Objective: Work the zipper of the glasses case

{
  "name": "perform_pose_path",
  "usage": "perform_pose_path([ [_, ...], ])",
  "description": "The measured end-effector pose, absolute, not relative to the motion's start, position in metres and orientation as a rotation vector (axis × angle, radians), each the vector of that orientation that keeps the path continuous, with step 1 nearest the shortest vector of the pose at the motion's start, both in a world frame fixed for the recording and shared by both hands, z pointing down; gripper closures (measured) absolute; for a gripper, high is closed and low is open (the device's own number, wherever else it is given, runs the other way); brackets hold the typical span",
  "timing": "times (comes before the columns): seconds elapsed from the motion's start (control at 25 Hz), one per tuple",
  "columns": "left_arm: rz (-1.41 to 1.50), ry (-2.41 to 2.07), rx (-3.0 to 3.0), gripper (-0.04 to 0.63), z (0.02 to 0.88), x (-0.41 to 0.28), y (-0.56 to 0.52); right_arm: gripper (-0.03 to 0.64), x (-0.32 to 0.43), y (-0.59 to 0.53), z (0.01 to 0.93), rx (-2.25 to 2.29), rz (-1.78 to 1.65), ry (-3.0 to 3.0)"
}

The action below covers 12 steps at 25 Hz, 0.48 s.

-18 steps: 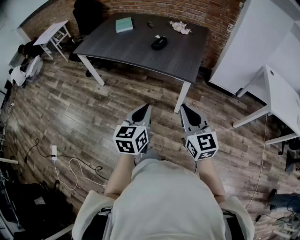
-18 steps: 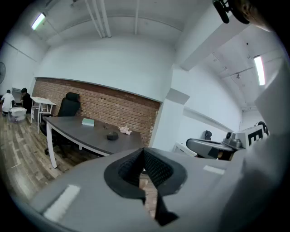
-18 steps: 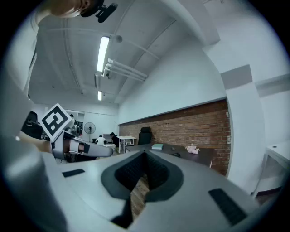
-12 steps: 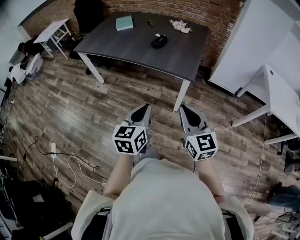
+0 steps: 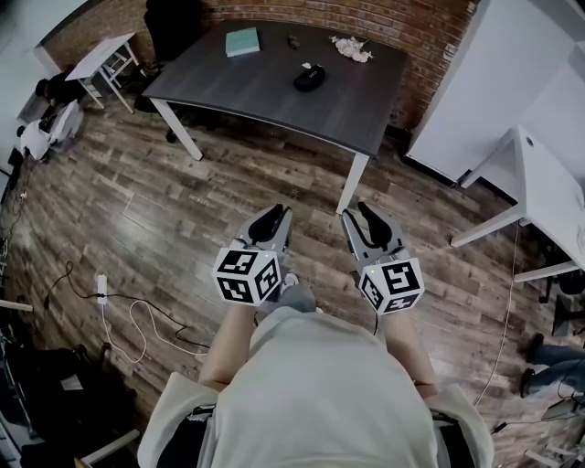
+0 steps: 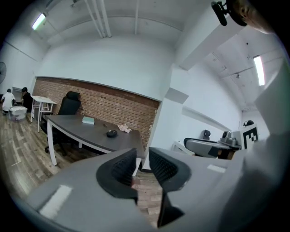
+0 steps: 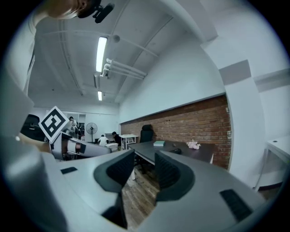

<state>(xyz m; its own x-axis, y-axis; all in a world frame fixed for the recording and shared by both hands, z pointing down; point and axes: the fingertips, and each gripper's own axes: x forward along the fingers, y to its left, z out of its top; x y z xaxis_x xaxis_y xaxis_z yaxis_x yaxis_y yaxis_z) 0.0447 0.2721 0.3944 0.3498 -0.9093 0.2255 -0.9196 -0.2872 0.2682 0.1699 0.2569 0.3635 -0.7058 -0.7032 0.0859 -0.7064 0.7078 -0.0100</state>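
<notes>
The glasses case (image 5: 310, 78) is a small dark oval lying on the dark grey table (image 5: 274, 101), far ahead of me; it also shows as the glasses case (image 6: 111, 133) and the glasses case (image 7: 176, 151) in the two gripper views. Both grippers hang over the wooden floor in front of my body, well short of the table. My left gripper (image 5: 271, 219) has its jaws slightly apart with nothing between them, as the left gripper (image 6: 142, 156) view confirms. My right gripper (image 5: 364, 216) stands a little wider, also empty, as seen at the right gripper (image 7: 145, 164).
On the table lie a teal book (image 5: 242, 41), a small dark item (image 5: 293, 41) and a pink bundle (image 5: 352, 48). An office chair (image 5: 174, 26) and a small white table (image 5: 105, 59) stand at the left, a white desk (image 5: 548, 196) at the right. A power strip (image 5: 101, 291) with cable lies on the floor.
Both grippers have drawn back slightly toward my body, and their jaws, which met in a point before, now stand apart. The table sits a little higher in the head view.
</notes>
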Motion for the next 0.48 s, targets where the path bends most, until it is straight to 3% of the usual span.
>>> perform_pose_path([
  [0.12, 0.051, -1.566, 2.300, 0.414, 0.395, 0.049, 0.269, 0.356, 0.168, 0.254, 0.366, 1.141, 0.096, -2.849],
  [0.2, 0.064, -1.551, 2.313, 0.356, 0.396, 0.050, 0.262, 0.310, 0.164, 0.247, 0.366, 1.116, 0.110, -2.871],
  [0.48, 0.048, -1.514, 2.321, 0.274, 0.401, 0.044, 0.215, 0.258, 0.148, 0.198, 0.373, 1.068, 0.186, -2.911],
])
